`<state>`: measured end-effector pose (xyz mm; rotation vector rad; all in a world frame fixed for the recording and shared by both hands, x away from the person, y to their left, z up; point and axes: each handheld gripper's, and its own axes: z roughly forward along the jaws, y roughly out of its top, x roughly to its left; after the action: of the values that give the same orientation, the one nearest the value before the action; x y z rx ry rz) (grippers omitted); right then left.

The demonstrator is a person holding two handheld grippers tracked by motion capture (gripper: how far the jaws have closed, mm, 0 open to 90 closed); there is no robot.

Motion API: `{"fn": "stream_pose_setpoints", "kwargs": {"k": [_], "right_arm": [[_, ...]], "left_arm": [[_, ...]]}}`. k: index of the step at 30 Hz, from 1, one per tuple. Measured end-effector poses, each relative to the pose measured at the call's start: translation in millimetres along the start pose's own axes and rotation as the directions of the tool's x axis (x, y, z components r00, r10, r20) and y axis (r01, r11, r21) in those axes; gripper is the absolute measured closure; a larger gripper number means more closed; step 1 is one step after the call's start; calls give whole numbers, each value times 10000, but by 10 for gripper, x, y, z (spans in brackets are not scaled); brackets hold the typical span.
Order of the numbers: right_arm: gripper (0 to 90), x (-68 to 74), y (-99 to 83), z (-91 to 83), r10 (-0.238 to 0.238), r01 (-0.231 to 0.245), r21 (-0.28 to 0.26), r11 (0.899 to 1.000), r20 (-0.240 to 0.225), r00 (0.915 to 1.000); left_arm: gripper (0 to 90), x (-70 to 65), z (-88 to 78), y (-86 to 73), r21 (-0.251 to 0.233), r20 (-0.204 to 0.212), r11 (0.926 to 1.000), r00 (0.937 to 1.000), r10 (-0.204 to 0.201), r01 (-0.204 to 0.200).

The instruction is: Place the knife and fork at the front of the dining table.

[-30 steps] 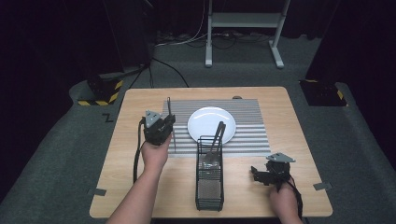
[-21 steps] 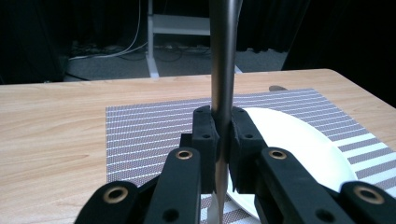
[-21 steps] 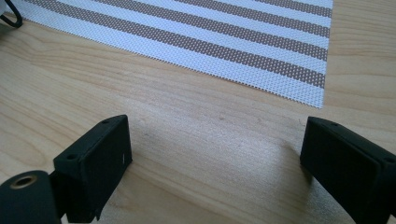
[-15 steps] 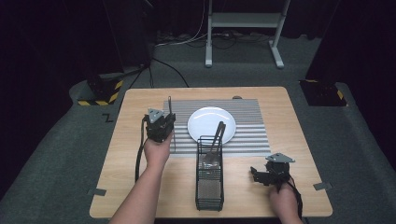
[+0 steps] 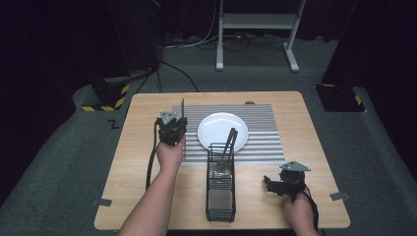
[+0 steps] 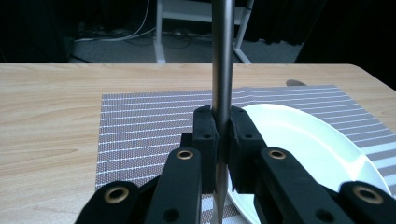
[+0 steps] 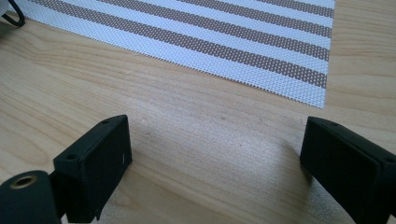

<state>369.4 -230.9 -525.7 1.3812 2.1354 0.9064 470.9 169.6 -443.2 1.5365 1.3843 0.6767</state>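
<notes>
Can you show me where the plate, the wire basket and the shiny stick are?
plate [image 5: 216, 129], high view, bare white middle.
basket [image 5: 220, 215], high view, near wire wall.
metal utensil [image 6: 222, 56], left gripper view, handle above the fingers.

right gripper [image 7: 215, 154] hung low over the wooden table [image 7: 196, 126], jaws spread wide with nothing between them, striped placemat [image 7: 224, 42] lay just past them, its corner at the right, bit of black cable [image 7: 11, 16] top left

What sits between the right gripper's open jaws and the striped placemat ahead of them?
Nothing: in the right gripper view, bare wooden table runs from the right gripper to the placemat's edge.
</notes>
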Motion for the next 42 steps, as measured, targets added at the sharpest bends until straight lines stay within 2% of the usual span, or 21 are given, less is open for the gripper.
{"fn": "stream_pose_setpoints", "kwargs": {"k": [5,9,10,17,24,36,42], "right_arm": [[86,0,1,0,-2,2,8,10000,9,10000],[86,0,1,0,-2,2,8,10000,11,10000],[86,0,1,0,-4,4,7,10000,11,10000],[86,0,1,-1,5,-5,15,10000,16,10000],[87,2,0,-1,18,-18,4,10000,14,10000],[86,3,0,-2,28,-28,17,10000,30,10000],[86,2,1,-1,22,-22,13,10000,22,10000]], "left_arm": [[829,-8,152,6,227,-122,9994,9996,-259,262],[829,-5,238,-6,310,-209,9992,9994,-261,268],[829,8,291,-19,334,-294,9985,9987,-418,428],[829,57,462,-58,545,-493,9956,9961,-734,761],[829,105,572,-114,711,-397,9919,9939,-1030,1056],[829,162,776,-194,1000,-702,9854,9889,-1308,1374],[828,202,821,-216,1012,-804,9818,9849,-1530,1608]]}}
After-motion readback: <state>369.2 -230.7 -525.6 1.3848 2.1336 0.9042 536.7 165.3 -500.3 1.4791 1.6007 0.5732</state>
